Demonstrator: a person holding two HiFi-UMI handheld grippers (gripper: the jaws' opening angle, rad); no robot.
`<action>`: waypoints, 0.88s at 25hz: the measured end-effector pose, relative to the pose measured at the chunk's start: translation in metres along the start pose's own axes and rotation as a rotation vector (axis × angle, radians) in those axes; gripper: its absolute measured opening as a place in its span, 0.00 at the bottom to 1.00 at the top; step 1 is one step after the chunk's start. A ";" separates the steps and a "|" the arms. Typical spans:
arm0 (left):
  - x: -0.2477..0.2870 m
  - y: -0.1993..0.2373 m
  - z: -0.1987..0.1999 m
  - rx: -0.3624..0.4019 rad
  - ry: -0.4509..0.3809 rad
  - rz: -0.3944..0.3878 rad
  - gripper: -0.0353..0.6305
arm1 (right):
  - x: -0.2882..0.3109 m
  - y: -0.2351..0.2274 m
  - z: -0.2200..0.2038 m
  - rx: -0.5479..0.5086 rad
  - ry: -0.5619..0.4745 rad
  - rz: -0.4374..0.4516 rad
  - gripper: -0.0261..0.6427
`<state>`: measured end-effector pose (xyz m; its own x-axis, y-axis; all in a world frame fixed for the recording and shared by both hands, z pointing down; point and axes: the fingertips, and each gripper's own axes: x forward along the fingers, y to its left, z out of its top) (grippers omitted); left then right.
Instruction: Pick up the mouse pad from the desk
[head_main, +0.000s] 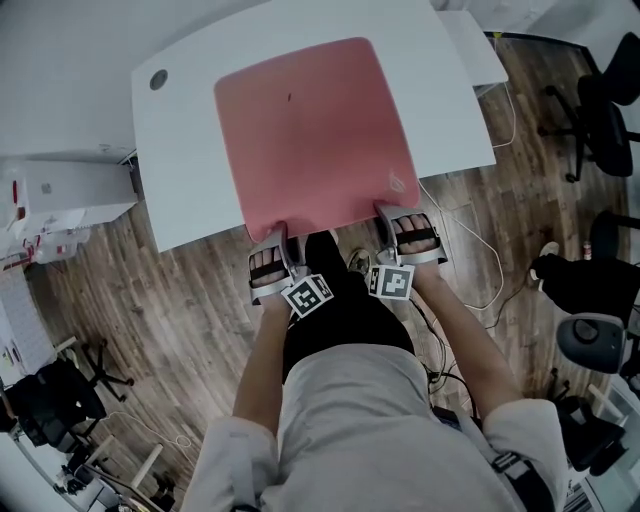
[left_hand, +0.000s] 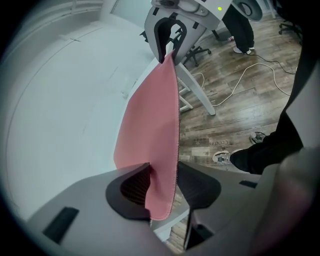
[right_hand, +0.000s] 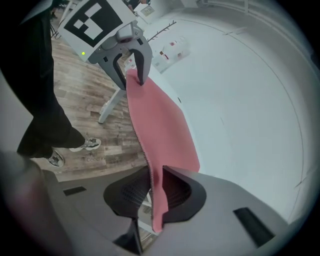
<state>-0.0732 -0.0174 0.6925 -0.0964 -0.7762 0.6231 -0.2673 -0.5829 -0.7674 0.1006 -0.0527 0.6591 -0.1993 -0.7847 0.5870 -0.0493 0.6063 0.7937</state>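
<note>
A pink mouse pad (head_main: 310, 130) lies on the white desk (head_main: 180, 190), its near edge at the desk's front edge. My left gripper (head_main: 272, 240) is at the pad's near left corner and my right gripper (head_main: 395, 222) at its near right corner. In the left gripper view the pad (left_hand: 152, 125) passes between the jaws of the left gripper (left_hand: 164, 182); it leans on the left pad, with a sliver of room at the other. In the right gripper view the pad (right_hand: 160, 125) sits pinched between both pads of the right gripper (right_hand: 157, 192).
A round cable hole (head_main: 158, 79) is in the desk's far left corner. A white cable (head_main: 490, 260) trails over the wooden floor at the right. Office chairs (head_main: 600, 110) stand to the right, and a white cabinet (head_main: 60, 195) stands to the left.
</note>
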 end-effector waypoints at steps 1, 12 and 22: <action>-0.003 0.001 0.000 -0.003 0.001 -0.014 0.30 | -0.004 -0.003 0.002 0.003 -0.007 -0.007 0.15; -0.014 0.051 0.010 -0.103 -0.015 -0.014 0.10 | -0.001 -0.039 0.011 0.141 -0.020 0.048 0.12; 0.004 0.071 0.013 -0.153 -0.027 -0.042 0.10 | 0.016 -0.063 0.017 0.202 -0.010 0.047 0.12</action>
<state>-0.0797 -0.0650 0.6388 -0.0564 -0.7591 0.6485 -0.4139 -0.5734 -0.7071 0.0842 -0.1015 0.6162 -0.2152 -0.7545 0.6201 -0.2345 0.6563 0.7172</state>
